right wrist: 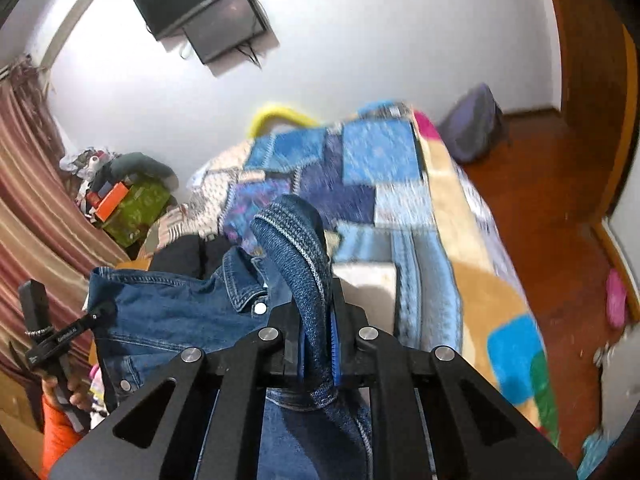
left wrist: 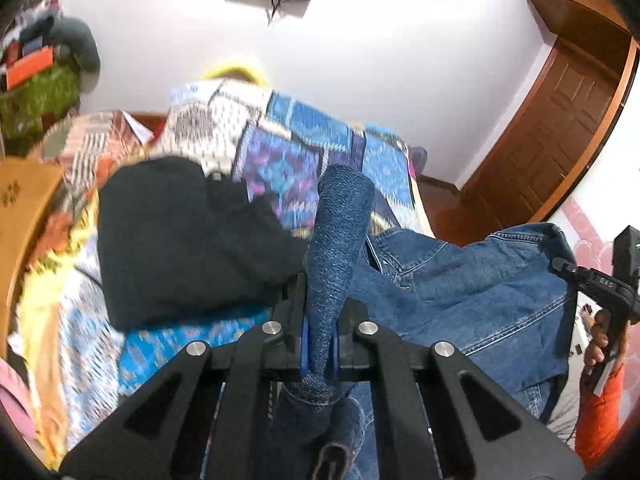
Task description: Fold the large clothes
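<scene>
So both grippers are clamping down on a denim jacket (left wrist: pixel 472 280) right now and holding it up over the bed. In the left wrist view the left gripper (left wrist: pixel 320 344) is sitting low in the center of the frame, jaws pinched nearly together with a thick rolled fold of the blue denim sticking straight up between them. The rest of the jacket is spreading out toward the right side of that frame, with seams and a pocket showing. The right gripper (right wrist: pixel 318 344) is doing the same thing in its own view, jaws squeezed tight on a ribbed, stitched edge of the jacket (right wrist: pixel 168 316), with the collar and a silver snap button showing just left of center. The other handheld rig is peeking in at the edge of each frame. Under the jacket, the bed's patchwork quilt (left wrist: pixel 304 152) is filling the middle of the frame, mostly blues and purples, a bit motion-blurred. A black garment (left wrist: pixel 180 240) is lying on the quilt at center left of the left view. A wall-mounted screen (right wrist: pixel 208 8) is hanging in the upper left of the right view, and a brown wooden door (left wrist: pixel 560 120) is showing at upper right in the left view.
</scene>
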A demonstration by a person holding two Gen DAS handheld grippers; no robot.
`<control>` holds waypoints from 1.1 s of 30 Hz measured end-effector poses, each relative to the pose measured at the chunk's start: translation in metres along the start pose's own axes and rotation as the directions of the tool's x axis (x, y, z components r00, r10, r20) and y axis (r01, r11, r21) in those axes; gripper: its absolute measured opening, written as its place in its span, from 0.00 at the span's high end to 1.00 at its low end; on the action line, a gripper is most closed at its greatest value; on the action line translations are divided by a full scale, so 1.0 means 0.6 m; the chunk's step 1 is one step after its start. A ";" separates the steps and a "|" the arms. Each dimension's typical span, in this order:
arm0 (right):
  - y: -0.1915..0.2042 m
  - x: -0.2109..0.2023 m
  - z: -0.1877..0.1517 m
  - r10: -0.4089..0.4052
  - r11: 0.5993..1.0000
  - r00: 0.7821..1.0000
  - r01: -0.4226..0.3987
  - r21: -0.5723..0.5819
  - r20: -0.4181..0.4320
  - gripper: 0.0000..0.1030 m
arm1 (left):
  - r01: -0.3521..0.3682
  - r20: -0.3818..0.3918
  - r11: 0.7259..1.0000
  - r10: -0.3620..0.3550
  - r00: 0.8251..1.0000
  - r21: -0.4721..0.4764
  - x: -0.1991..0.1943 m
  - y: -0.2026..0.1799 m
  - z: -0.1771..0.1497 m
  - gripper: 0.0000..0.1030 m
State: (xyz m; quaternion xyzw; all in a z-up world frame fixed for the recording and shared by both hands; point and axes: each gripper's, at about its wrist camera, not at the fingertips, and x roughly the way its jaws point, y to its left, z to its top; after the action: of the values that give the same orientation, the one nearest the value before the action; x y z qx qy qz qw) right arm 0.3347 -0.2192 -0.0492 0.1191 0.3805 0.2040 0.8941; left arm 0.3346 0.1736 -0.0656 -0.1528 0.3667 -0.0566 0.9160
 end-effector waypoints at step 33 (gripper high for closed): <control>-0.126 0.165 -0.033 -0.223 0.973 0.959 0.229 0.011 -0.176 0.87 | -0.348 -0.143 0.937 0.341 0.929 -0.027 0.180 0.167 -0.010 0.74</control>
State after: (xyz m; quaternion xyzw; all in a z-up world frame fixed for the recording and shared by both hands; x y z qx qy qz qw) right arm 0.4029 -0.2403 -0.1530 0.0707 0.4710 0.1041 0.8731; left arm 0.4079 0.2441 -0.1723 -0.1059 0.4506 0.1042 0.8803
